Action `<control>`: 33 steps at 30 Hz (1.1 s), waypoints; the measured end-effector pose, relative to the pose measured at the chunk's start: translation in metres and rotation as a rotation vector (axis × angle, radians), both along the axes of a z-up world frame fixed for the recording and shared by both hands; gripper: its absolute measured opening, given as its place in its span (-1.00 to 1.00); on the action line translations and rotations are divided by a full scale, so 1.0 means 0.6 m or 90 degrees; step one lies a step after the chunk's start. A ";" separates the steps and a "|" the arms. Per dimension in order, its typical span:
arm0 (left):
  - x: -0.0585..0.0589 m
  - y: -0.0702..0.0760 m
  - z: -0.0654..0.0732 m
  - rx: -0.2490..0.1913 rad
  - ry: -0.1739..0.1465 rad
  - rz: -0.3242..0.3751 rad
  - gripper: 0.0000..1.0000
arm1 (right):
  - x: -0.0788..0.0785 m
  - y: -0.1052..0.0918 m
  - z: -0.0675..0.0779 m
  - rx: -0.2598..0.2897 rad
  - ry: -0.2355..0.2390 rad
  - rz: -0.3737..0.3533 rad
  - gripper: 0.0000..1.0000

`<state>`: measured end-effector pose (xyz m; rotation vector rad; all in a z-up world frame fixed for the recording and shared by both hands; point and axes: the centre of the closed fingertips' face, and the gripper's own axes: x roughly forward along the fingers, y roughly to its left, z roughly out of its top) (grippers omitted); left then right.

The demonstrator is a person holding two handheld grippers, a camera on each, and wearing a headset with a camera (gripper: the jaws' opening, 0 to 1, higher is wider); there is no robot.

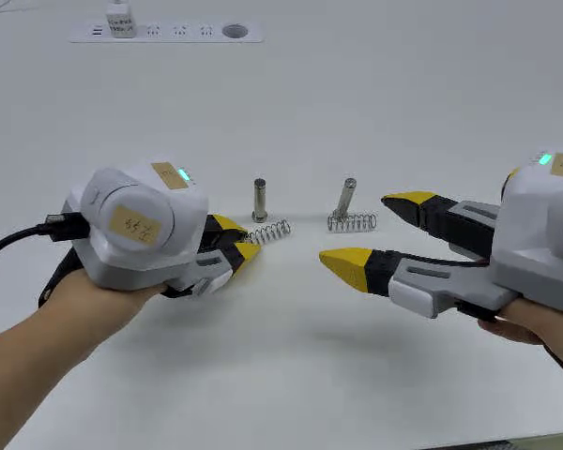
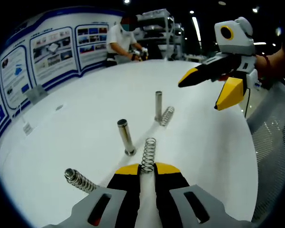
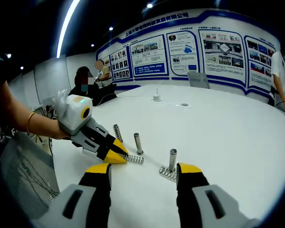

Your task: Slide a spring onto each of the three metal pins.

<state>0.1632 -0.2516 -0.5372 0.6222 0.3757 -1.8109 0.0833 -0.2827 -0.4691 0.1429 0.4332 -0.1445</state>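
- Left gripper [image 1: 236, 242] jaws clamp one spring [image 2: 148, 153], at five o'clock of the upright pin [image 1: 260, 200].
- Right gripper [image 1: 375, 232] jaws gape apart, at three o'clock of the loose spring [image 1: 352, 222].

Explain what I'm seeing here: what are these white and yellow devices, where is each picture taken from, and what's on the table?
There is no robot arm here. A person holds a two-jaw gripper in each hand. One picture comes from a headset camera looking down at the white table. The two round pictures come from a camera riding on each gripper. The left gripper is shut on a spring. The right gripper is open and holds nothing. A near pin and a far pin stand bare, with a loose spring lying beside the far one. A third pin already wears a spring.
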 end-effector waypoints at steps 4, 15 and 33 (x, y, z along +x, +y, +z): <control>-0.004 0.004 0.012 -0.011 0.019 0.008 -0.80 | 0.003 -0.002 0.007 0.014 -0.011 -0.008 0.13; -0.010 0.018 0.060 -0.062 0.110 0.061 -0.80 | 0.015 -0.001 0.039 0.056 -0.065 -0.025 0.10; -0.017 0.038 0.131 -0.159 0.306 0.143 -0.80 | 0.049 0.012 0.069 0.166 -0.128 -0.036 -0.07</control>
